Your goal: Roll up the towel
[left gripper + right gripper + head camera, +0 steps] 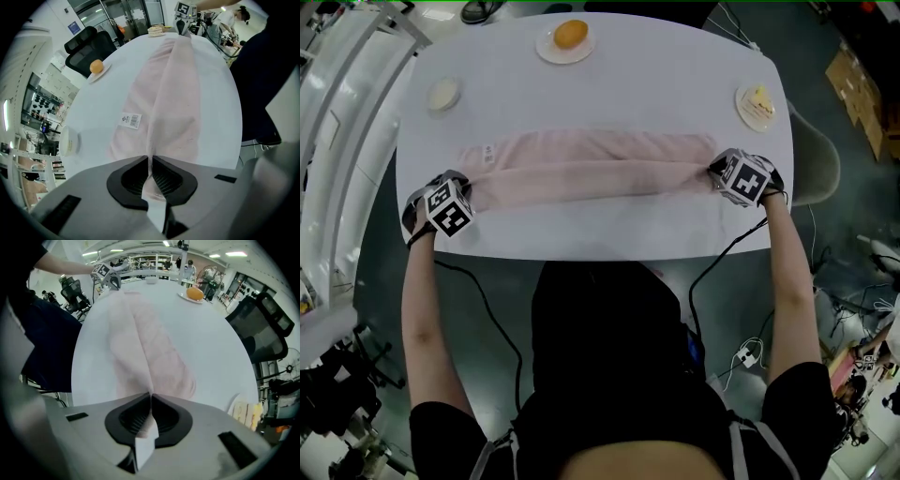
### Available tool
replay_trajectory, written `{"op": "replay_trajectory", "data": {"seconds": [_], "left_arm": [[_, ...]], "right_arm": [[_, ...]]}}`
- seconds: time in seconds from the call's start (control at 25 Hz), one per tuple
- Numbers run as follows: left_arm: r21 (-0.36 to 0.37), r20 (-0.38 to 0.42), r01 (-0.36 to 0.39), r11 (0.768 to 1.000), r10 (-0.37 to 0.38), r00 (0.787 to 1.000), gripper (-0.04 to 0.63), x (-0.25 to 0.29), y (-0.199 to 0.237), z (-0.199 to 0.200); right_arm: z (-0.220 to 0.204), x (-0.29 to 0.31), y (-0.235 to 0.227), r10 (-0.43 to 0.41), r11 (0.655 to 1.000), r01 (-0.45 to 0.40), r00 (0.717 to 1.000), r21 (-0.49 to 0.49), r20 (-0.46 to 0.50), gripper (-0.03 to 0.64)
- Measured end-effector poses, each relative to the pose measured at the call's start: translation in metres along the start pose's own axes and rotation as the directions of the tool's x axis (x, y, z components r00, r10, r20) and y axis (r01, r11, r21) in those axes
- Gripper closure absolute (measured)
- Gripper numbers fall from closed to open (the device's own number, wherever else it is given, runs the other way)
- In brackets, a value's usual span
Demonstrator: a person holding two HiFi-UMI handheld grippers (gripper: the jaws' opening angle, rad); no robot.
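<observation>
Stretching from left to right across the white worktop (609, 84), the pale pink towel (591, 169) lies with its long axis square to the person's reach. The left tool (473, 187) is at one short end and the right tool (712, 169) at the other, so neither hand is nearer. Each tool has its jaws nearly together on a thin ridge of the cloth, and the rest of the towel runs away from it towards the other tool. The cloth looks soft and slightly creased, with a lengthwise fold laid over its near half and a white barcode label (490, 150) by the left end. The next move probably depends on both ends travelling together across the short width. Beyond the towel stand an orange on a plate (570, 36), a small bowl (443, 94) and a plate of pale food (757, 103), all well apart from it.
</observation>
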State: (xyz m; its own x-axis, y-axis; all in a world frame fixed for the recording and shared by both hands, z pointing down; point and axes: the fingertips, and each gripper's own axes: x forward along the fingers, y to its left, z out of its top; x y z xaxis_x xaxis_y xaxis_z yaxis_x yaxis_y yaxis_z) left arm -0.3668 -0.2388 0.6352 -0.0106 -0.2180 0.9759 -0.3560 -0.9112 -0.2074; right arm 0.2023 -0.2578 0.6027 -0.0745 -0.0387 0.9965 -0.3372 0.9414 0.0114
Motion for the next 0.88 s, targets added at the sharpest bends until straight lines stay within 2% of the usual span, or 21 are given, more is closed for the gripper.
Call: {"op": "replay_trajectory", "data": {"seconds": [0.28, 0.36, 0.48, 0.52, 0.6, 0.72, 0.88], "left_arm": [[-0.04, 0.013, -0.048, 0.998, 0.048, 0.999, 0.565, 0.008, 0.002, 0.0], [-0.062, 0.027, -0.066, 0.996, 0.068, 0.997, 0.554, 0.005, 0.005, 0.0], [-0.134, 0.049, -0.099, 0.986, 0.107, 0.993, 0.451, -0.008, 0.015, -0.006], [-0.158, 0.053, -0.106, 0.982, 0.116, 0.992, 0.442, -0.013, 0.019, -0.008], [-0.186, 0.053, -0.115, 0.976, 0.127, 0.991, 0.442, -0.021, 0.022, -0.013], [-0.188, 0.045, -0.13, 0.973, 0.141, 0.989, 0.442, -0.029, 0.024, -0.023], [-0.192, 0.06, -0.147, 0.97, 0.161, 0.985, 0.442, -0.039, 0.023, -0.024]], "right_arm": [[0.005, 0.017, -0.007, -0.071, 0.997, 0.071, 0.997, -0.006, -0.004, 0.584], [0.005, 0.017, -0.012, -0.099, 0.995, 0.099, 0.995, 0.0, 0.007, 0.533], [0.006, 0.005, -0.021, -0.14, 0.99, 0.139, 0.989, 0.029, 0.049, 0.531], [0.005, 0.001, -0.024, -0.149, 0.988, 0.146, 0.987, 0.047, 0.063, 0.531], [-0.002, -0.005, -0.028, -0.155, 0.985, 0.149, 0.985, 0.087, 0.076, 0.439], [-0.004, -0.013, -0.029, -0.158, 0.982, 0.147, 0.983, 0.115, 0.09, 0.439], [0.002, -0.029, -0.03, -0.188, 0.979, 0.176, 0.975, 0.102, 0.122, 0.439]]}}
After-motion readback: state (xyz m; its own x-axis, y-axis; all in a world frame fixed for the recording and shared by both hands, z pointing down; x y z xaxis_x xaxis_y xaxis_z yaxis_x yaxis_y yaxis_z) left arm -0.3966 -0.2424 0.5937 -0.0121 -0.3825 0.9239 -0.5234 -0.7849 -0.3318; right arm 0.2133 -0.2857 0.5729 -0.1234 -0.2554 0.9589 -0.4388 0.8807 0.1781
